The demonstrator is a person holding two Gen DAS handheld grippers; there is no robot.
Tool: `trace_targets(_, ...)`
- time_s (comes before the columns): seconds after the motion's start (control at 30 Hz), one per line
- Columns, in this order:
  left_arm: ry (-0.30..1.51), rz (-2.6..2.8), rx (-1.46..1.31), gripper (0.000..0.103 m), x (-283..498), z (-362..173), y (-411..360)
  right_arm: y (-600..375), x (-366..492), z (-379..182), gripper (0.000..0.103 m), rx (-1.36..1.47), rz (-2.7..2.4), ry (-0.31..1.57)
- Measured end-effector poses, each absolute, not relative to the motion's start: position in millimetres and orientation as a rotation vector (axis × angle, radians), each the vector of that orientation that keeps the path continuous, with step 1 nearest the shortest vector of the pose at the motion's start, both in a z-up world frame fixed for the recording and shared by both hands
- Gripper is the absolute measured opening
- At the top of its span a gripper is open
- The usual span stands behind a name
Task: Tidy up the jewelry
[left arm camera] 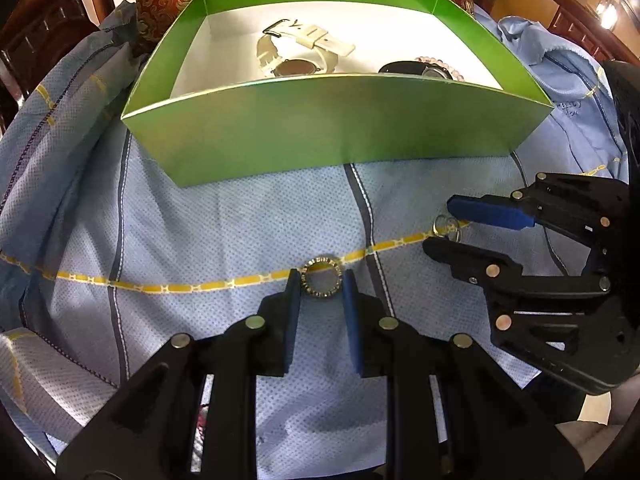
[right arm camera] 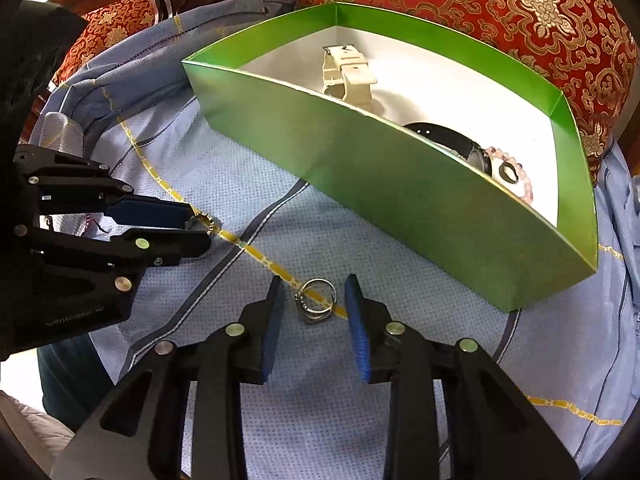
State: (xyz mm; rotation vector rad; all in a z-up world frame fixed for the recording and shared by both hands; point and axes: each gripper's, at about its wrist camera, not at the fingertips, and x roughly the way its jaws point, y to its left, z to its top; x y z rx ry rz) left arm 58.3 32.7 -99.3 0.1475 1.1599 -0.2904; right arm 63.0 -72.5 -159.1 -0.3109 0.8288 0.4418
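Blue cloth (left arm camera: 240,220): left gripper (left arm camera: 321,286) pinches the gold studded ring (left arm camera: 320,277); right gripper (right arm camera: 314,300), jaws apart, straddles silver rings (right arm camera: 314,300). Next: close, carry to green box (left arm camera: 320,128).

I see a glossy green card box (left arm camera: 320,128), dotted woven blue cloth (left arm camera: 224,224), shiny metal rings (right arm camera: 316,300), brocade cushion (right arm camera: 500,12)

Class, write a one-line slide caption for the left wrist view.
Left tongs straddle a studded gold ring on blue cloth before a green cardboard box.
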Motion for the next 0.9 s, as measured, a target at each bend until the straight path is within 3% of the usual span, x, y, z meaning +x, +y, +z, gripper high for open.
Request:
trace_targets(0.03, 1.160, -0.291, 0.146, 0.021, 59, -99, 33, -73, 63, -159, 0.022, -0.305, 0.450, 0.832)
trace_targets(0.9, 1.128, -0.289, 0.142, 0.021, 53, -80, 38, -96, 57, -131, 0.021, -0.270, 0.460, 0.830)
